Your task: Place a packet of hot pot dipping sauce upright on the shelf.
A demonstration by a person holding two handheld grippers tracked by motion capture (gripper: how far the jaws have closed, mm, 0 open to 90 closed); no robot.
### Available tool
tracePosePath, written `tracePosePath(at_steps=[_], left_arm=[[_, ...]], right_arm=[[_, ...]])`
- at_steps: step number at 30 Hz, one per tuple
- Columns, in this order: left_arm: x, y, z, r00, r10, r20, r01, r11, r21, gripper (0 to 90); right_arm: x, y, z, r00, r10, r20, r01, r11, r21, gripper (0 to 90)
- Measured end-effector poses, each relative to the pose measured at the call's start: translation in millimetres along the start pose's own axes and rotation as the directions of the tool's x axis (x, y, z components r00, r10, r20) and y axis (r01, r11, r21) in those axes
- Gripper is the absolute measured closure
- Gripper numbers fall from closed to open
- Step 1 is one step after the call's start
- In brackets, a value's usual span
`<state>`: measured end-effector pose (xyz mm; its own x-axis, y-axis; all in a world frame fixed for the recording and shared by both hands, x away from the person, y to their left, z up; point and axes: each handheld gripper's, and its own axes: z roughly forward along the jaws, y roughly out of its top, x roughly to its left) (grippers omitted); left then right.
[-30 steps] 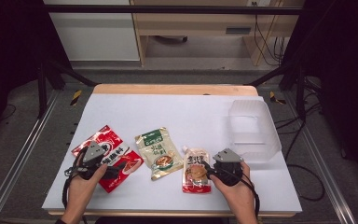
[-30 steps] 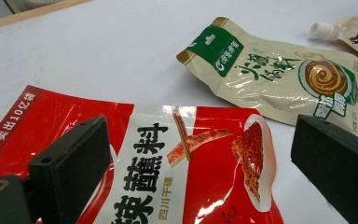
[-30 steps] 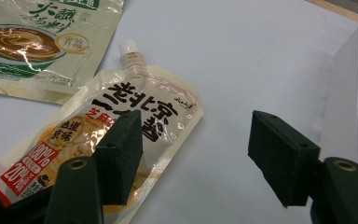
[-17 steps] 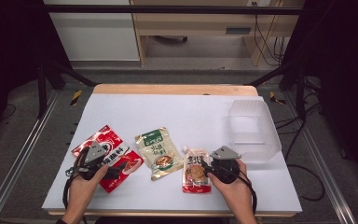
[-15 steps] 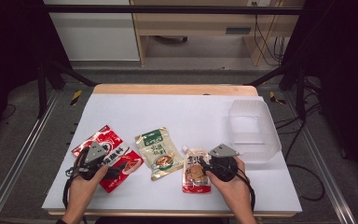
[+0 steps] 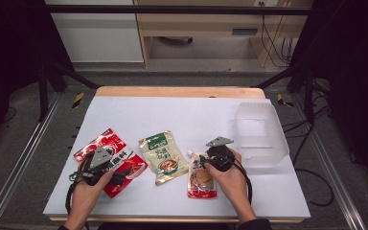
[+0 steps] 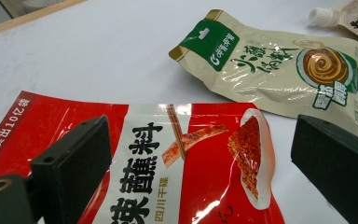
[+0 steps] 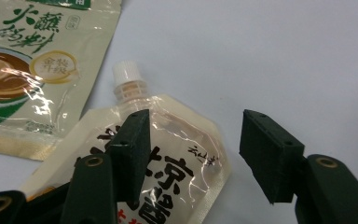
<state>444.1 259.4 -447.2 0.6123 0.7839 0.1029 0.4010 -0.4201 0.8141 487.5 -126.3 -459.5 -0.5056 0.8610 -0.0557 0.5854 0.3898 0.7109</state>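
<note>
I am bringing my right gripper [image 8: 191, 154], jaws parted after narrowing, over the spouted pouch [image 8: 168, 158]; its shoulder is lying between them, spout pointing away.

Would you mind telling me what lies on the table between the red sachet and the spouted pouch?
In the high view, the green-topped beige sauce pouch lies between the red sachet and the spouted pouch.

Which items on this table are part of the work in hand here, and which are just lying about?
In hand:
- red foil sauce packet, under the open left hand-held gripper
- clear spouted sauce pouch with a white cap, upper corner between the open jaws of the right hand-held gripper

Lying about:
- beige and green sauce packet, between the two
- clear plastic bin, at the right edge
</note>
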Motion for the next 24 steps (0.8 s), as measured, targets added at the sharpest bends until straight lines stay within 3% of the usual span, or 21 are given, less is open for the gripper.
tracePosePath(at_steps=[13, 16, 24], left_arm=[[-3.8, 0.9, 1.8, 0.9998, 0.016, 0.009, -0.016, 0.9999, 0.004, 4.9], [-4.3, 1.0, 1.7, 0.9998, 0.019, 0.011, -0.019, 0.9998, 0.005, 5.0], [-4.6, 1.2, 2.4, 0.9997, 0.022, 0.009, -0.022, 0.9997, 0.007, 5.0]], right_arm=[[-5.7, -4.6, 11.6, 0.9976, 0.057, -0.040, -0.055, 0.998, 0.036, 43.9], [-6.7, -6.9, 13.6, 0.9938, 0.084, -0.073, -0.082, 0.996, 0.036, 43.7], [-6.0, -8.0, 13.3, 0.9930, 0.080, -0.086, -0.076, 0.996, 0.050, 48.0]])
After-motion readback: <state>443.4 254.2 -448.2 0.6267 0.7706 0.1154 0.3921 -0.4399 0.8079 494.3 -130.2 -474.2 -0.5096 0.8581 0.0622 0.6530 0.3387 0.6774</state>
